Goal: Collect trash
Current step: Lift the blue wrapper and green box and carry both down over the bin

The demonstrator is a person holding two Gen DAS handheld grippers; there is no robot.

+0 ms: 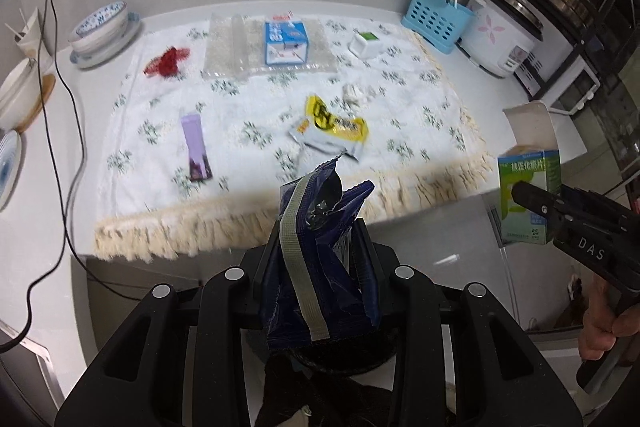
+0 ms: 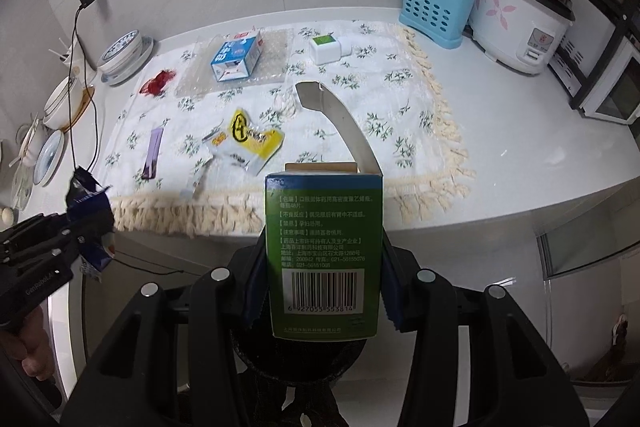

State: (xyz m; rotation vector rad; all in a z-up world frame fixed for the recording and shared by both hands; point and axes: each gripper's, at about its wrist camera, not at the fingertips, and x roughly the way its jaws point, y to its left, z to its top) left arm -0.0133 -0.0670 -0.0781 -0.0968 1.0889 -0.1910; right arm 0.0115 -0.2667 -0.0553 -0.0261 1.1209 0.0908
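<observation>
My left gripper (image 1: 318, 247) is shut on a crumpled dark blue wrapper (image 1: 324, 259), held in front of the counter edge over a black bin (image 1: 352, 355). My right gripper (image 2: 322, 259) is shut on a green medicine box (image 2: 324, 255) with its flap open, also off the counter edge above a black bin (image 2: 296, 367). On the floral cloth (image 1: 248, 107) lie a yellow and white wrapper (image 1: 332, 131), a purple sachet (image 1: 195, 149), a red scrap (image 1: 167, 62), crumpled paper (image 1: 354, 93), a blue and white carton (image 1: 286, 41) and a white box with a green top (image 1: 365, 45).
Bowls and plates (image 1: 102, 33) stand at the left with a black cable (image 1: 64, 99). A blue utensil caddy (image 1: 436, 17) and a rice cooker (image 1: 504, 35) stand at the back right. A clear bubble sheet (image 1: 236, 47) lies under the carton.
</observation>
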